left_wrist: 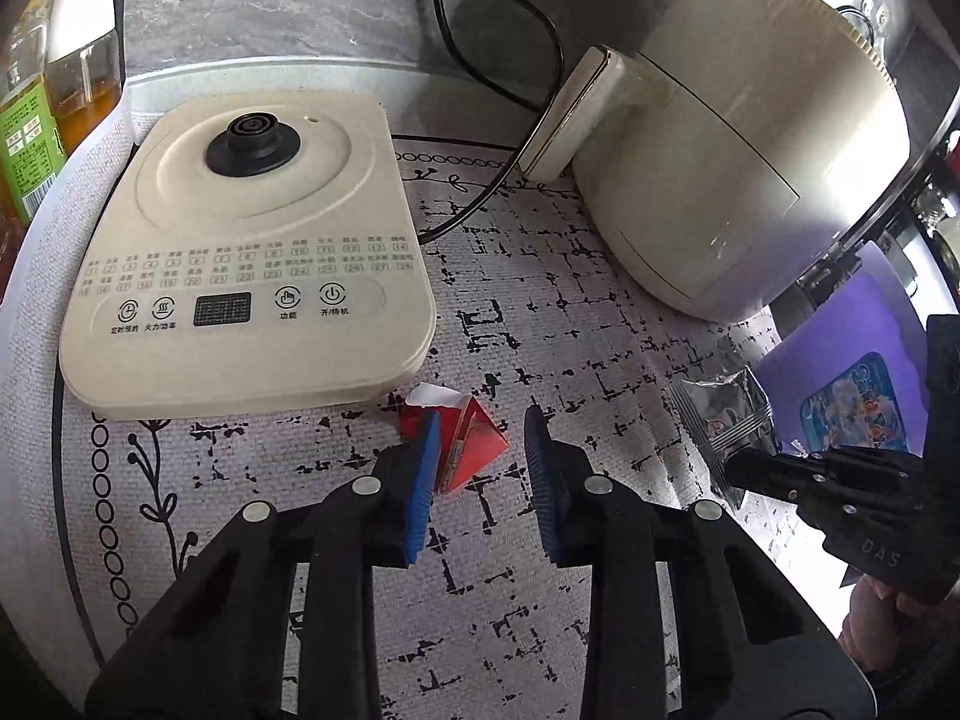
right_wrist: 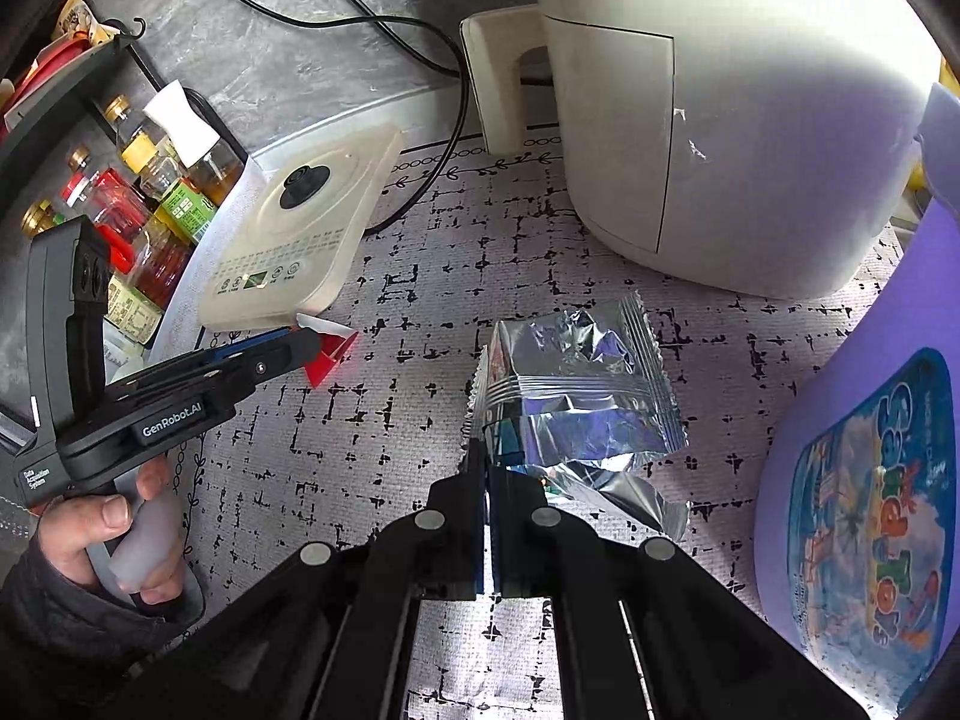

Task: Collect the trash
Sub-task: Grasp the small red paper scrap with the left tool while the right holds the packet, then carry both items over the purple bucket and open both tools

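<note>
Red folded paper scrap (left_wrist: pixel 471 444) lies on the patterned desk mat (left_wrist: pixel 600 324), just in front of the cream kettle base (left_wrist: pixel 252 258). In the left wrist view, the left gripper (left_wrist: pixel 483 468) has its jaws spread to either side of the scrap; the left blue pad (left_wrist: pixel 423 480) appears to touch it, the right pad stands apart. Risk: closing off-centre could push the light scrap sideways or flatten it against the mat instead of lifting it.

In the right wrist view, the right gripper (right_wrist: pixel 486 474) has its jaws pressed together, pinching the crimped edge of the silver foil wrapper (right_wrist: pixel 576 384). The hold is at the margin only; the slick foil could slip or tear free on a quick move. Beside it stands a purple container (right_wrist: pixel 870 420); its interior is not visible. Condiment bottles (right_wrist: pixel 150 204) fill a rack at the left edge.
</note>
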`<state>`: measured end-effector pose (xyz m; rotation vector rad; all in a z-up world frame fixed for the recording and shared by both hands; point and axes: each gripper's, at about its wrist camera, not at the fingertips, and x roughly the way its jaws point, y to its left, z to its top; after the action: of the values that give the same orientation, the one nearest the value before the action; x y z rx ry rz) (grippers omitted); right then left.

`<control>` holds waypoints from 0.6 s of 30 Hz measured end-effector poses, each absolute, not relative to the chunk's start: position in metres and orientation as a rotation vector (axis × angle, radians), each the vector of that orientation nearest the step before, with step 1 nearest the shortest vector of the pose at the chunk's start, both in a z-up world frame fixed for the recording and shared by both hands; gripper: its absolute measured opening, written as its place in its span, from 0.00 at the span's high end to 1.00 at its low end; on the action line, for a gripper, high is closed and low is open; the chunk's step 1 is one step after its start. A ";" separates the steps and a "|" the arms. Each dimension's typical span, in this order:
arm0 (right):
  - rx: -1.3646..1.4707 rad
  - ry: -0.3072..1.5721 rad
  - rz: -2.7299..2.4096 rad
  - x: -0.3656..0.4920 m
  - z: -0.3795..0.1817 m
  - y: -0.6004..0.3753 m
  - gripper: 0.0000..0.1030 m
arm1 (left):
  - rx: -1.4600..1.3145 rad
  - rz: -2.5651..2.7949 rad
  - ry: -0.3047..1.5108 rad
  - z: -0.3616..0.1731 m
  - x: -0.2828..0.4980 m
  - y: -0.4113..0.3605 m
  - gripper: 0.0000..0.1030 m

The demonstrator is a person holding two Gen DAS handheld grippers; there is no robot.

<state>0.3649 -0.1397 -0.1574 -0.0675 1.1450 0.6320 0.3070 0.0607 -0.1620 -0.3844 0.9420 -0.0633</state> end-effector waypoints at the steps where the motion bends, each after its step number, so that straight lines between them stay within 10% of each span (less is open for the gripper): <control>1: -0.068 1.146 0.632 0.364 -0.158 -0.139 0.98 | -0.383 -0.064 0.944 -0.163 0.309 0.059 0.80; 5: -0.068 1.149 0.637 0.363 -0.159 -0.138 0.98 | -0.369 -0.073 0.942 -0.161 0.310 0.054 0.96; 18: -0.074 1.048 0.723 0.343 -0.121 -0.131 0.98 | -0.328 -0.011 0.834 -0.110 0.265 0.060 0.96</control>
<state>0.3429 -0.1308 -0.1205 -0.0741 1.0478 0.7233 0.2649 0.0599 -0.1103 -0.3283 0.8344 -0.0114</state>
